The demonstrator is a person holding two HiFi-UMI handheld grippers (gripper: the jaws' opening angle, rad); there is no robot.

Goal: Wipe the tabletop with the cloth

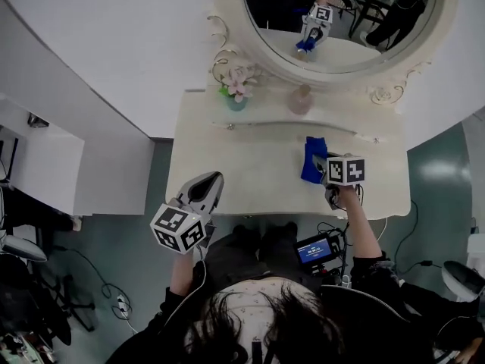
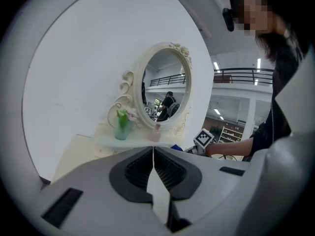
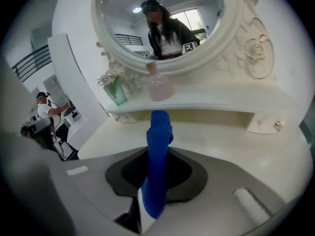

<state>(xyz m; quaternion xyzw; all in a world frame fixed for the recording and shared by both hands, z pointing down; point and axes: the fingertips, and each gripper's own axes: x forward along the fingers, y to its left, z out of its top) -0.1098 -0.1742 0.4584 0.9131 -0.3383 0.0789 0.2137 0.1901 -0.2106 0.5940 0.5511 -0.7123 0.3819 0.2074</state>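
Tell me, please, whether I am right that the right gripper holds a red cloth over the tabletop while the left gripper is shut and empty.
Not quite: the cloth is blue, not red, as the right gripper view shows. The rest stands: the right gripper is shut on it over the tabletop, and the left gripper is shut and empty.
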